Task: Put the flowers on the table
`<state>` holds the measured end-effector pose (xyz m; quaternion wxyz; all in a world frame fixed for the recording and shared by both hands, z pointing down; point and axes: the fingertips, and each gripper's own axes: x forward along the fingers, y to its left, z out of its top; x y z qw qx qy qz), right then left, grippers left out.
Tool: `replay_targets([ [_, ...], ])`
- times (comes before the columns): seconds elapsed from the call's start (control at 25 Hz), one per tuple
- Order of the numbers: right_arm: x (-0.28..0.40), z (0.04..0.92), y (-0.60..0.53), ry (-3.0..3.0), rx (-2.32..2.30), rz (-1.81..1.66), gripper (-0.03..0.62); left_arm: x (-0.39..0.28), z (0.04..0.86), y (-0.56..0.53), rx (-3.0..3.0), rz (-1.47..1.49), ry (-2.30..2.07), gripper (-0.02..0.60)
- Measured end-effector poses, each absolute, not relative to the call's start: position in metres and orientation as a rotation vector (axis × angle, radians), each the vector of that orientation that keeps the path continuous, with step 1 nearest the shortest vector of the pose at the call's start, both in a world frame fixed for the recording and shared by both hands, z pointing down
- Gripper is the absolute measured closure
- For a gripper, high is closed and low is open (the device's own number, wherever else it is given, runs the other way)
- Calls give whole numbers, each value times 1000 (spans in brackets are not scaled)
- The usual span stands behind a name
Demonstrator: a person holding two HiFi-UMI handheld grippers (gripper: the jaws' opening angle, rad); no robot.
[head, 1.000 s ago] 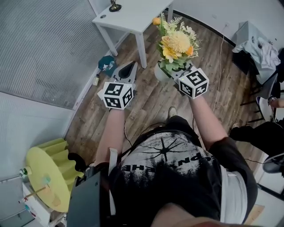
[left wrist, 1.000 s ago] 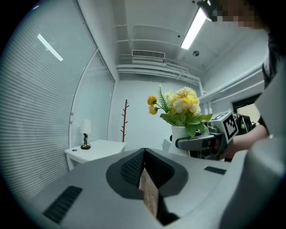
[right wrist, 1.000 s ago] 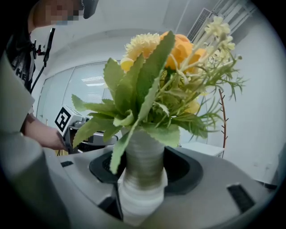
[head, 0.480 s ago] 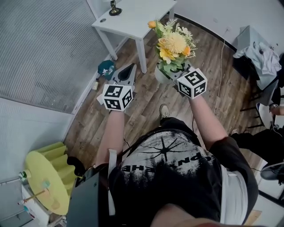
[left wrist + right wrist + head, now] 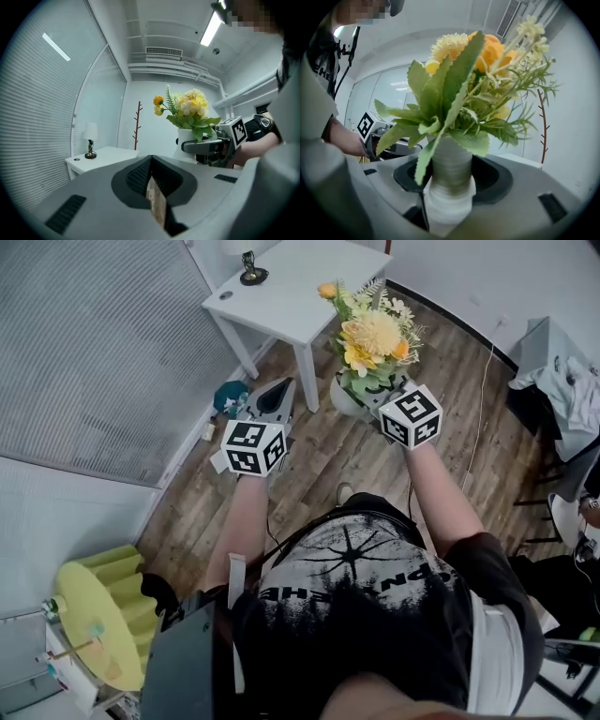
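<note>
A bunch of yellow and orange flowers (image 5: pixel 375 338) stands upright in a white vase (image 5: pixel 343 397), carried in the air above the wooden floor. My right gripper (image 5: pixel 373 399) is shut on the vase; in the right gripper view the ribbed vase (image 5: pixel 449 183) fills the gap between the jaws, with leaves and flowers (image 5: pixel 473 79) above. My left gripper (image 5: pixel 272 401) is shut and empty, level with the right one. In the left gripper view the vase (image 5: pixel 187 139) hangs to the right of the white table (image 5: pixel 105 157). The table (image 5: pixel 300 292) lies ahead, slightly left.
A small lamp (image 5: pixel 249 268) stands on the table's far left corner. A teal object (image 5: pixel 228 397) lies on the floor by the table leg. A chair with clothes (image 5: pixel 562 381) stands at the right, a cable (image 5: pixel 480 399) runs along the floor, and window blinds (image 5: pixel 94 343) line the left.
The table has come nearer and more of its top shows in the head view. Both grippers keep their pose, the right one still holding the vase.
</note>
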<state>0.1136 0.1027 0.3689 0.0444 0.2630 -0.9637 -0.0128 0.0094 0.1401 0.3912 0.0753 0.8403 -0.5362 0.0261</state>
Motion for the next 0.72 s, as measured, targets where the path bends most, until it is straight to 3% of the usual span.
replay_targets([
  [0.72,120,359,-30,-3031,612,2,344,19,391,14,2405,63,-1747,569],
])
